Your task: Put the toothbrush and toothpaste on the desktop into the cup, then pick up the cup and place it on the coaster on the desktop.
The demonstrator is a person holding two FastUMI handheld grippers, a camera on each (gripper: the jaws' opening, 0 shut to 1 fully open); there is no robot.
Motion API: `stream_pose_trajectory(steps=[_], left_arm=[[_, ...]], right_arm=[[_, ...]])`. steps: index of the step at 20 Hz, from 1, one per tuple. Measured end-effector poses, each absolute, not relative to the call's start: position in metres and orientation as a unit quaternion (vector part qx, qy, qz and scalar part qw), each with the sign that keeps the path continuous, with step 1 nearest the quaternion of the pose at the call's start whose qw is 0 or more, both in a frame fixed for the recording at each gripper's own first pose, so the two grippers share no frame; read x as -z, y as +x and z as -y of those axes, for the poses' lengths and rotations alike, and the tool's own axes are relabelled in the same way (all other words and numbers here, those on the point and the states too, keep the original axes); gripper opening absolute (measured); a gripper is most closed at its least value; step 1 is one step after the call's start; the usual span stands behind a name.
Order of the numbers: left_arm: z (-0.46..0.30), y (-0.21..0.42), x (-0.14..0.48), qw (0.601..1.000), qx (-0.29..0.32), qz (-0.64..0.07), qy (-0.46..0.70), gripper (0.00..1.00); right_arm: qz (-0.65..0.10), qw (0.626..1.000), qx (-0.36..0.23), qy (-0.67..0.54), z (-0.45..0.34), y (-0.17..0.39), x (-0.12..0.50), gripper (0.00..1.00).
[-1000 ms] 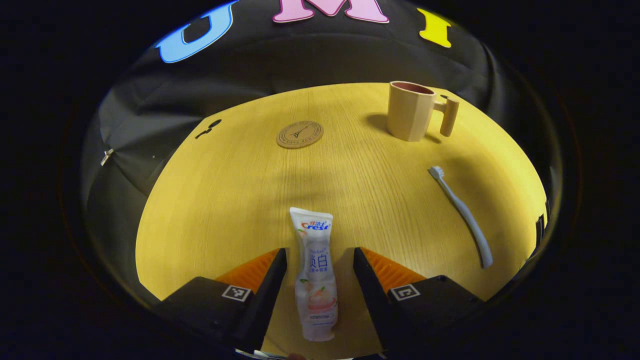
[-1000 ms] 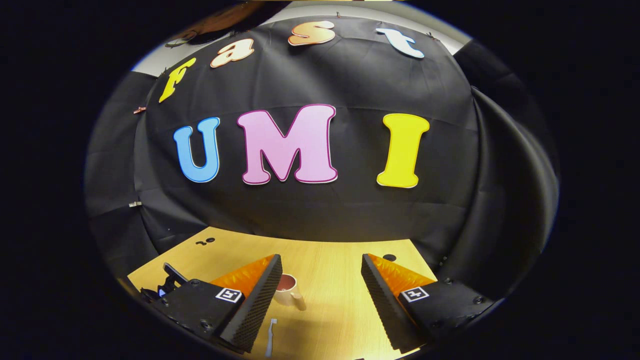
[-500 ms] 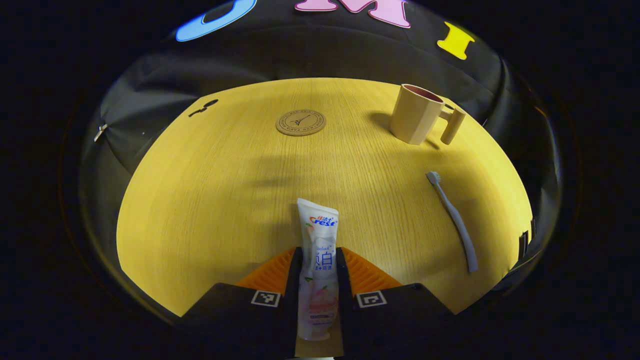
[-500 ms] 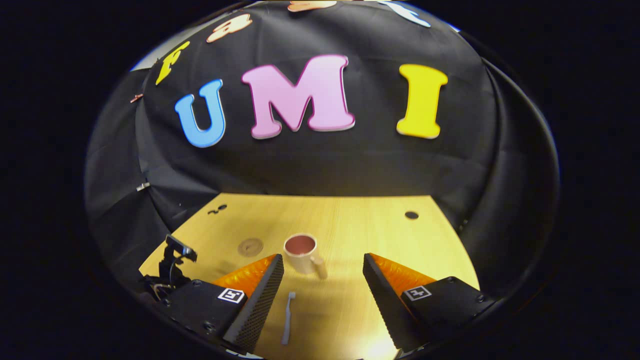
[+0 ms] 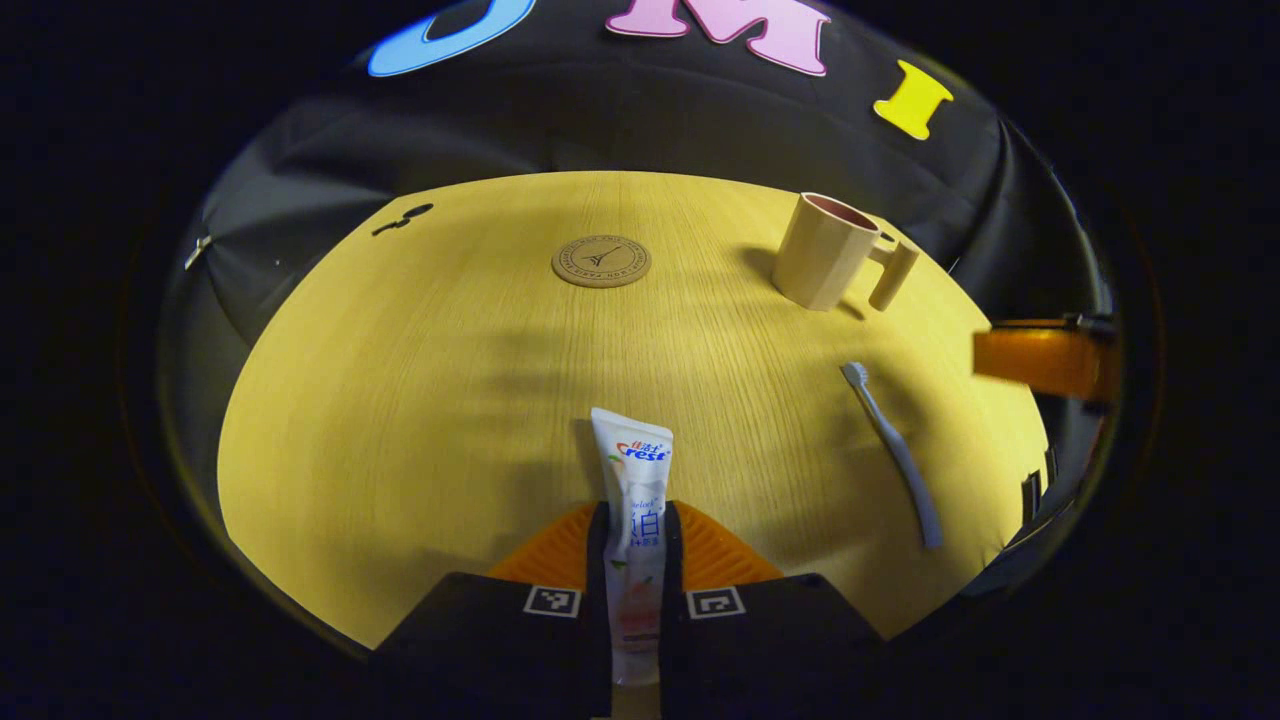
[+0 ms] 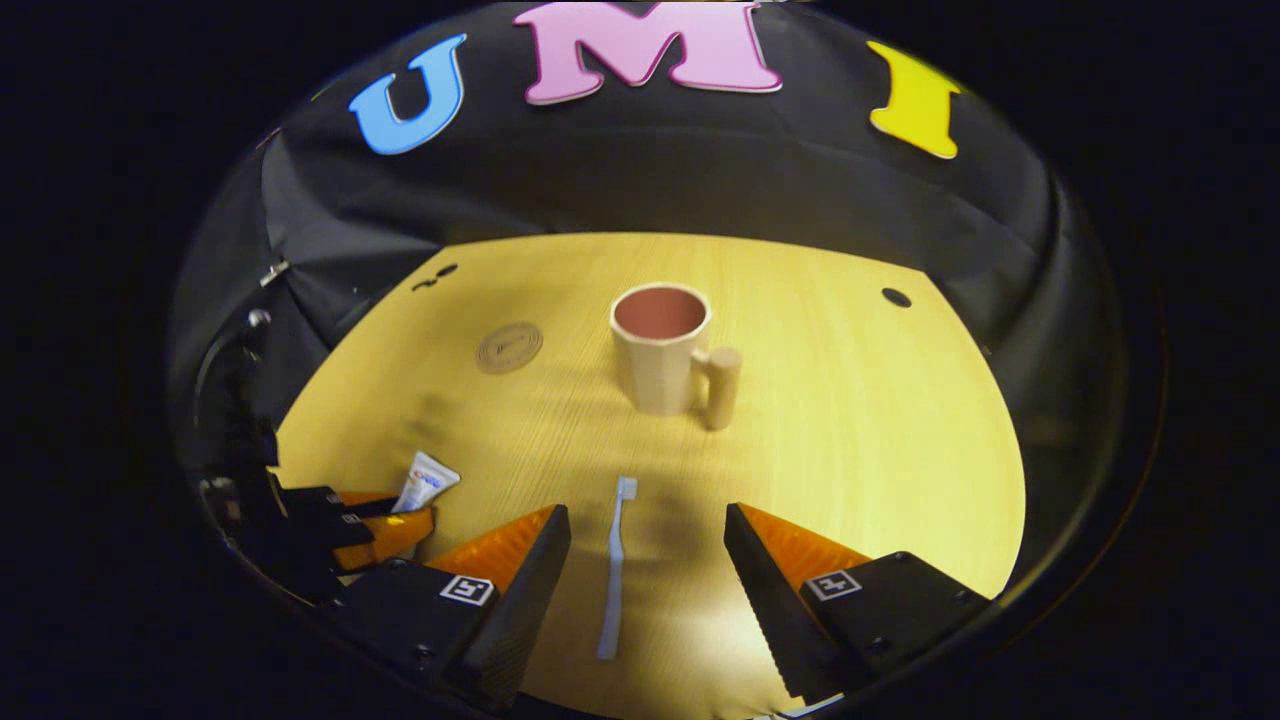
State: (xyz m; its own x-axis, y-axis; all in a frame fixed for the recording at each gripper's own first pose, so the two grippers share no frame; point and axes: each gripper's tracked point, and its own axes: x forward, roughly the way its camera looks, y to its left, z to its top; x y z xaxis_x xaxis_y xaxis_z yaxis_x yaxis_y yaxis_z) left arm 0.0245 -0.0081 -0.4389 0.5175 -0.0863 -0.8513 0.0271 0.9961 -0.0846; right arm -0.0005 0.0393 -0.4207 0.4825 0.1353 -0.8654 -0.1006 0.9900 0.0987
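Note:
My left gripper (image 5: 636,520) is shut on the white toothpaste tube (image 5: 634,470), which points away from me over the wooden desktop (image 5: 420,380). The pale grey toothbrush (image 5: 892,452) lies flat at the right, bristles toward the beige cup (image 5: 825,250), which stands upright with its handle to the right. The round cork coaster (image 5: 601,261) lies at the far middle. In the right gripper view my right gripper (image 6: 648,530) hangs open above the toothbrush (image 6: 614,562), with the cup (image 6: 660,350) beyond it. The left gripper (image 6: 385,525) holding the toothpaste tube (image 6: 428,480) shows at the lower left.
The black cloth wall (image 6: 640,190) rings the desktop (image 6: 860,420) on the far and side edges. A small dark hole (image 6: 896,297) sits near the far right corner. Part of the right gripper (image 5: 1040,360) juts in at the right edge of the left gripper view.
My left gripper closed on the toothpaste tube. My right gripper tilted down and moved forward over the toothbrush, staying open, and now juts into the left gripper view.

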Motion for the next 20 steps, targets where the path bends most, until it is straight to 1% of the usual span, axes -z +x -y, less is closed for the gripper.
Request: stream_pose_trajectory(steps=[1, 2, 4, 7, 9, 10, 11, 12, 17, 18, 19, 20], left_arm=[[0.006, 0.024, 0.437, 0.871, 0.029, -0.488, -0.039, 0.19], [0.004, 0.024, 0.434, 0.874, 0.026, -0.484, -0.046, 0.24], [-0.003, 0.021, 0.423, 0.88, 0.024, -0.472, -0.05, 0.24], [-0.006, 0.016, 0.41, 0.887, 0.031, -0.459, -0.048, 0.24], [-0.009, 0.013, 0.404, 0.889, 0.034, -0.454, -0.046, 0.24], [-0.011, 0.011, 0.401, 0.89, 0.034, -0.452, -0.045, 0.24], [-0.013, 0.01, 0.401, 0.891, 0.034, -0.45, -0.045, 0.24], [-0.014, 0.008, 0.4, 0.891, 0.033, -0.45, -0.045, 0.24], [-0.023, 0.002, 0.396, 0.891, 0.025, -0.45, -0.054, 0.24], [-0.024, 0.003, 0.395, 0.891, 0.024, -0.45, -0.057, 0.24], [-0.024, 0.003, 0.395, 0.892, 0.023, -0.448, -0.06, 0.24], [-0.024, 0.005, 0.393, 0.893, 0.022, -0.444, -0.063, 0.24]], right_arm=[[-0.516, 0.854, -0.07, 0.007, -0.04, -0.004, 0.432, 0.96], [-0.53, 0.845, -0.071, 0.0, -0.043, -0.008, 0.442, 0.94], [-0.547, 0.834, -0.069, -0.008, -0.045, -0.014, 0.456, 0.92], [-0.57, 0.819, -0.069, -0.028, -0.045, -0.02, 0.479, 0.92], [-0.586, 0.807, -0.068, -0.035, -0.045, -0.025, 0.489, 0.87], [-0.593, 0.802, -0.069, -0.03, -0.048, -0.026, 0.492, 0.82], [-0.593, 0.803, -0.066, -0.022, -0.051, -0.024, 0.488, 0.8], [-0.594, 0.802, -0.064, -0.02, -0.052, -0.022, 0.493, 0.76], [-0.598, 0.8, -0.049, -0.013, -0.045, -0.022, 0.492, 0.39], [-0.601, 0.798, -0.054, -0.017, -0.046, -0.024, 0.494, 0.16], [-0.599, 0.798, -0.064, -0.023, -0.047, -0.023, 0.492, 0.14], [-0.597, 0.798, -0.075, -0.03, -0.048, -0.026, 0.493, 0.09]])
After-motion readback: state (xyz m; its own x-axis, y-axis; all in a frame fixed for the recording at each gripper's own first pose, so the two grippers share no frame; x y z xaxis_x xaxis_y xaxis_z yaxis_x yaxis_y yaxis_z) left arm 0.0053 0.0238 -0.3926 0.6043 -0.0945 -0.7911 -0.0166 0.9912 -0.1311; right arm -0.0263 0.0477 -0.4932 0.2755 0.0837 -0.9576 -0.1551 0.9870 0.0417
